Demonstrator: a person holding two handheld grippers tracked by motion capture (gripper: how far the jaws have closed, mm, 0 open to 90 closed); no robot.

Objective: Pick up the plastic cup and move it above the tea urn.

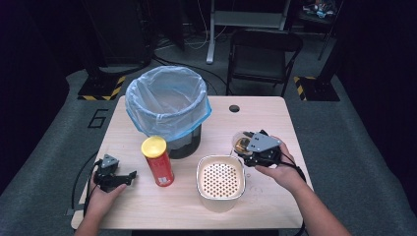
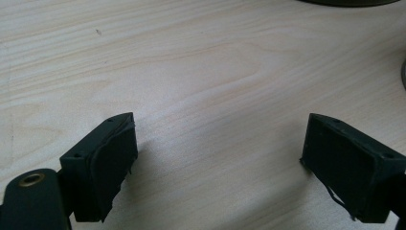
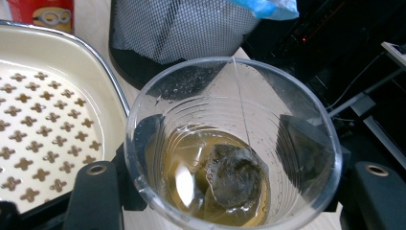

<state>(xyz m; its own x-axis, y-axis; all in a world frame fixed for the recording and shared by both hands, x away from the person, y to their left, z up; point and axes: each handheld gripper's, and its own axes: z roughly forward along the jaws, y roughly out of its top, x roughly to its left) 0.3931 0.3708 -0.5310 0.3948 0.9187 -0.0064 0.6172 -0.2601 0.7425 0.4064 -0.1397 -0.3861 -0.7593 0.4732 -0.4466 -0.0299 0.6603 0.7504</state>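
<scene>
Gripping the clear cup (image 3: 233, 143) of amber tea and its teabag (image 3: 234, 176), your right gripper (image 1: 246, 144) clamps its walls at centre right, upright to prevent spilling, beside the perforated strainer basin (image 1: 221, 158). The lined bin (image 1: 167, 101) stands upper centre; your left gripper (image 1: 129, 175) rests lower left, jaws apart, empty.

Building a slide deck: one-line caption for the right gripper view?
Right gripper clamps a clear plastic cup of tea with a tea bag, beside a perforated tray.
</scene>
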